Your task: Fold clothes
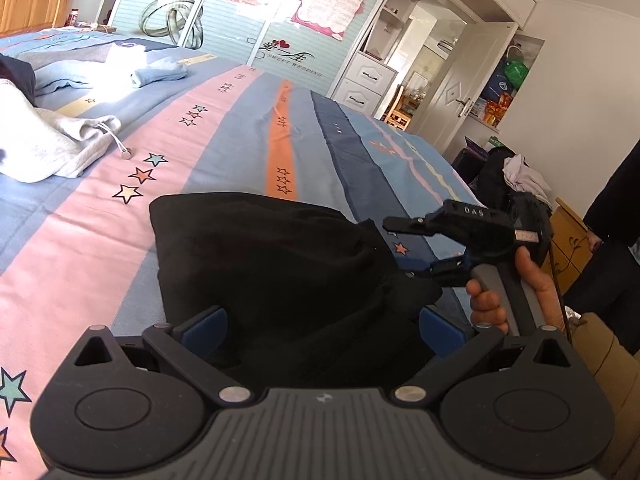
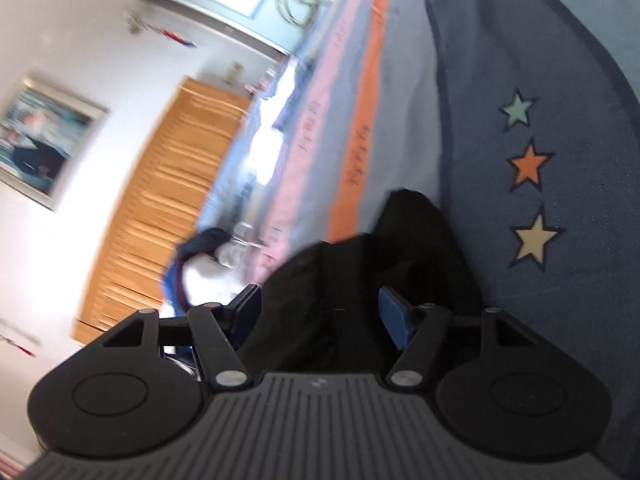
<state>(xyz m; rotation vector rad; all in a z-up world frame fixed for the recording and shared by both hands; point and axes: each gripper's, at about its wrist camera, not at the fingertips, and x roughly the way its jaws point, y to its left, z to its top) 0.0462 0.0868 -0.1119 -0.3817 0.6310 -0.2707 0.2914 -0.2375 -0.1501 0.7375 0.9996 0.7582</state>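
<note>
left gripper (image 1: 322,322) spread (black garment (image 1: 272,264) between) | right gripper (image 2: 320,312) spread

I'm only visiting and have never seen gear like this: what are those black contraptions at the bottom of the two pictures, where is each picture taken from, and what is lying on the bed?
There is no robot here. A person holds a two-fingered clamp in each hand, and each carries a camera that looks forward along its fingers. One picture is from the left hand-held gripper, the other from the right hand-held gripper, which is tilted, so the room looks sideways. The left view also shows the right one from outside, with the person's hand on its handle. On the striped bedspread with stars lies a black garment, the piece being folded. Both grippers have their blue-padded fingers apart with black cloth between them, and neither seems to pinch it. Further off lie a grey garment with a drawstring and a folded light-blue piece.
</note>
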